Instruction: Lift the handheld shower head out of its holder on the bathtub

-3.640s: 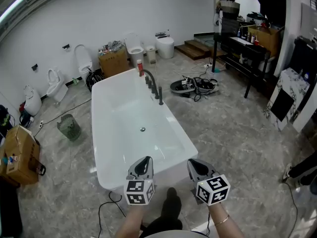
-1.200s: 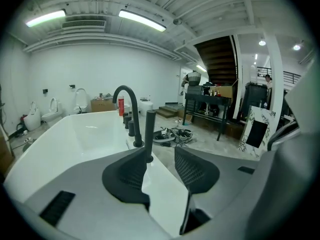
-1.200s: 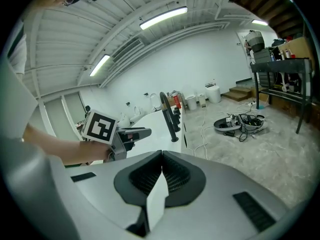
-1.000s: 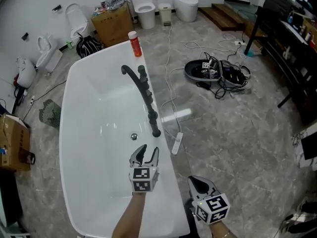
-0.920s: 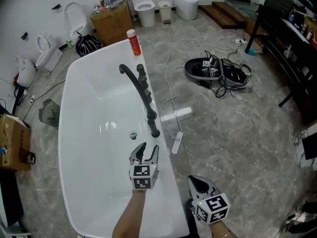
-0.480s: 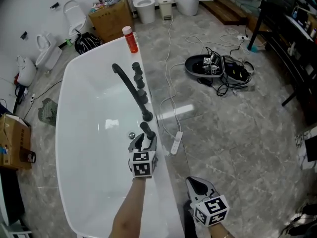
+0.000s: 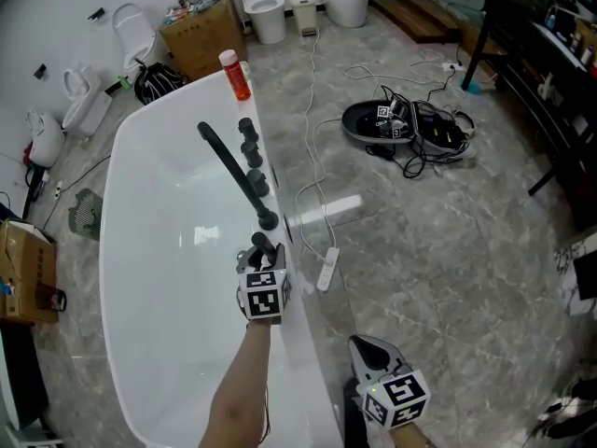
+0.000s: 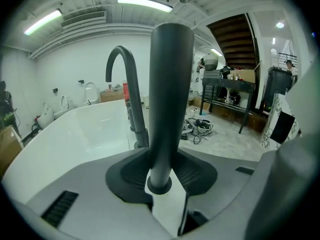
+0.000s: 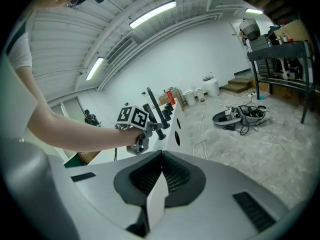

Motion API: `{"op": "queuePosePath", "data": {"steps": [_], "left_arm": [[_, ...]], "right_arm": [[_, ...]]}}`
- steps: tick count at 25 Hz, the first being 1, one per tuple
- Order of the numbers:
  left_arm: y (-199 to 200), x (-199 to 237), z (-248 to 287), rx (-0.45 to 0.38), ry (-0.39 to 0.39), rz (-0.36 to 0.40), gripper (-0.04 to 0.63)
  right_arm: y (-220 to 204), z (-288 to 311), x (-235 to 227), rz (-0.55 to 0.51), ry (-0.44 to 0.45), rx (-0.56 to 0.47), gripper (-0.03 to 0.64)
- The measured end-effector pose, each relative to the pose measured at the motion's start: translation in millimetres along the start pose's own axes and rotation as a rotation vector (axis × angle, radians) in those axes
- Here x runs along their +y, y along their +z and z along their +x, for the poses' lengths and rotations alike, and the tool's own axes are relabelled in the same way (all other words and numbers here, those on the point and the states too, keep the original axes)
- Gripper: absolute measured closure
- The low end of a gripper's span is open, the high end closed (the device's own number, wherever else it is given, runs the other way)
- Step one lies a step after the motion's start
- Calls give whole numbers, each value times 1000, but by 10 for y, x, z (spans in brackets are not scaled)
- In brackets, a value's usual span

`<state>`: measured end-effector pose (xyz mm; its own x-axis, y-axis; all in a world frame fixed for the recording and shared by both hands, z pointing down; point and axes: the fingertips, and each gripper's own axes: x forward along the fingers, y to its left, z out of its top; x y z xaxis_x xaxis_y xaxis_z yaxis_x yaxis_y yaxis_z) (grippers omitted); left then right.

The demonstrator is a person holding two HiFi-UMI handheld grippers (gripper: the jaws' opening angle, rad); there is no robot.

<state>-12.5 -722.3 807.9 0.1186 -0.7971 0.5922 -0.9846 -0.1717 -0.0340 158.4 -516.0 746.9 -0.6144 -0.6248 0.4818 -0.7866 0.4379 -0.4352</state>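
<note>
The handheld shower head (image 7: pixel 257 241) is a dark upright rod standing in its holder on the right rim of the white bathtub (image 7: pixel 119 203). It is the nearest in a row of dark fittings behind the curved tap spout (image 7: pixel 224 161). My left gripper (image 7: pixel 262 253) reaches over the rim, and its jaws are closing with the shower head (image 8: pixel 170 94) upright between them. The pads flank the rod closely, but I see no firm press. My right gripper (image 7: pixel 372 347) hangs low beside the tub's outer wall, shut and empty (image 9: pixel 160 156).
A red bottle (image 7: pixel 231 75) stands on the tub's far corner. A white power strip (image 7: pixel 326 269) and its cable lie on the floor beside the tub. Further right are a black dish with tangled cables (image 7: pixel 403 124), a cardboard box (image 7: pixel 201 26), toilets and a dark rack (image 7: pixel 546 59).
My left gripper moved forward along the tub rim and down until its jaws came around the shower head, then narrowed. The right gripper sank a little.
</note>
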Motion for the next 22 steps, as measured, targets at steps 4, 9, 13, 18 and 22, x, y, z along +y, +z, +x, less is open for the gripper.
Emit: {"op": "queuePosePath", "data": {"steps": [4,9,13,18,22], "left_arm": [[19,-13,-60,11,-6,11,442],[36,-40,-243,5,-17,32,443],[173,-58,-538,-30,-22,49,443],[461,-101,-1006,-68,-40,81,443],[730,-147,-1429,-105,-55,116,445]], "right_arm": [[-9,-62,47,4,0,2,611],[-31,-138,176,4,4,-8,611],[44,-299,351,0,9,-23,611],[193,-556,632,-5,11,-54,611],[300,-810,889,-12,10,-80,611]]}}
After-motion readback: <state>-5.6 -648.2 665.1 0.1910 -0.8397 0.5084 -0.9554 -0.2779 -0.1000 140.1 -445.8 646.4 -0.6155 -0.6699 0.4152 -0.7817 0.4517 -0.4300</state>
